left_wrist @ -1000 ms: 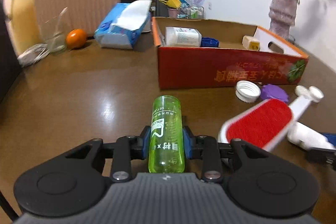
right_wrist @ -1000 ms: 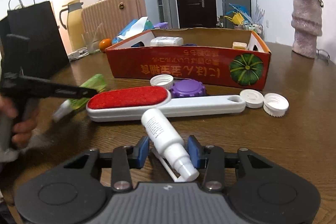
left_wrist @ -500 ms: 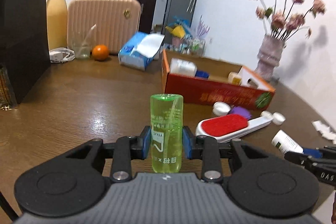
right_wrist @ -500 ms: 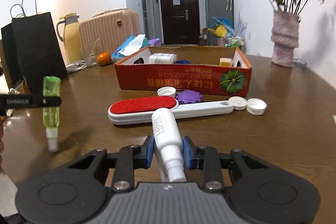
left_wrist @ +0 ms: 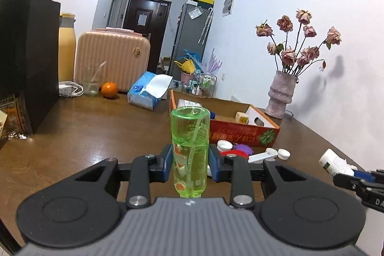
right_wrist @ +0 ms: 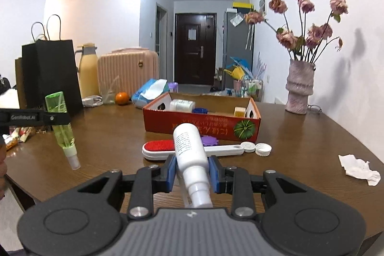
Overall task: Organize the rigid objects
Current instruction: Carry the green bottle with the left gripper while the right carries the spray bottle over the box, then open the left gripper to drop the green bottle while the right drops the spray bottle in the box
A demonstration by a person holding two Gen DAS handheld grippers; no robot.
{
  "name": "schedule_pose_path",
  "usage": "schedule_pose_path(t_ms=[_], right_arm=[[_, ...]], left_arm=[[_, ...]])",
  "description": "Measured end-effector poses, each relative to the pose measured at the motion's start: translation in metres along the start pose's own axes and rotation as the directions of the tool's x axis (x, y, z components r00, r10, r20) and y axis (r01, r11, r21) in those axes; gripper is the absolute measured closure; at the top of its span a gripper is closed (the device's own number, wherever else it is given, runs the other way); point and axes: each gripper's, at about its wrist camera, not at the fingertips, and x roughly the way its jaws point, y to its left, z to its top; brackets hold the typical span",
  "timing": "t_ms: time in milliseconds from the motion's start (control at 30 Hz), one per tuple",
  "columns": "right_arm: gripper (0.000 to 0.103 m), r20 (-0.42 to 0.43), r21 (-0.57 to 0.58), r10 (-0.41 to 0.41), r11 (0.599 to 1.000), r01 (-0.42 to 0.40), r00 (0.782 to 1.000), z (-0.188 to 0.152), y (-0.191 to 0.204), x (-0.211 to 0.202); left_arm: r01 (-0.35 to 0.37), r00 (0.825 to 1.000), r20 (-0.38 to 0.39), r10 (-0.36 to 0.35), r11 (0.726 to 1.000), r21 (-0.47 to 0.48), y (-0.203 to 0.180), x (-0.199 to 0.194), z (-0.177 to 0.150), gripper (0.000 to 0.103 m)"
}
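Both bottles are now off the tabletop (right_wrist: pixel 300 143), and this is the change since a second ago: then they lay near the brush, and the white one was only between the jaws, not yet gripped. My left gripper (left_wrist: pixel 190 166) is closed firmly on the green bottle (left_wrist: pixel 189 150), the blue pads pressing its middle. From the right view this bottle hangs in the air at the left, cap down, a little tilted. My right gripper (right_wrist: pixel 193 170) is closed on the white bottle (right_wrist: pixel 189 148); the pads hold it just above the neck, the nozzle points back to my camera and the base points toward the box (right_wrist: pixel 201 121). The jaws came together in the last second and now sit tight on the bottle.

The box stands open ahead of both grippers, with a white jar, a blue cap and a small yellow piece already inside. The brush (right_wrist: pixel 192 150), the purple lid (right_wrist: pixel 210 140) and two white caps (right_wrist: pixel 255 148) lie on the tabletop just in front of the box.

I judge that both picks are done and that the carry to the box comes next. The white bottle sticks out forward, so I must pass its base over the front wall. The brush and the lids are left for after.
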Motion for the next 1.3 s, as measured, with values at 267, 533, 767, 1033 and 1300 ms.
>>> schedule_pose_path(t_ms=[267,533,767,1033,1300], right_arm=[[0.075,0.005,0.07,0.0,0.998,0.0,1.0,-0.006,-0.025,0.015],[0.075,0.004,0.106,0.027,0.994,-0.027,1.0,0.008,-0.057,0.064],[0.075,0.026,0.107,0.064,0.992,-0.066,0.998,0.058,-0.1,0.134],[0.074,-0.071,0.111,0.103,0.989,-0.094,0.992,0.119,-0.14,0.266],[0.074,-0.214,-0.002,0.071,0.997,-0.073,0.974,0.132,-0.138,0.383]], left_arm=[[0.019,1.0,-0.021,-0.019,0.999,0.038,-0.019,0.02,0.01,0.072],[0.054,0.998,-0.031,-0.05,0.989,0.14,-0.049,0.083,0.051,0.072],[0.071,0.993,-0.107,-0.048,0.972,0.223,-0.075,0.179,0.088,0.072],[0.191,0.948,-0.284,-0.146,0.972,0.138,-0.103,0.31,0.123,0.072],[0.18,0.887,-0.442,-0.133,0.981,0.067,-0.123,0.439,0.1,0.072]])
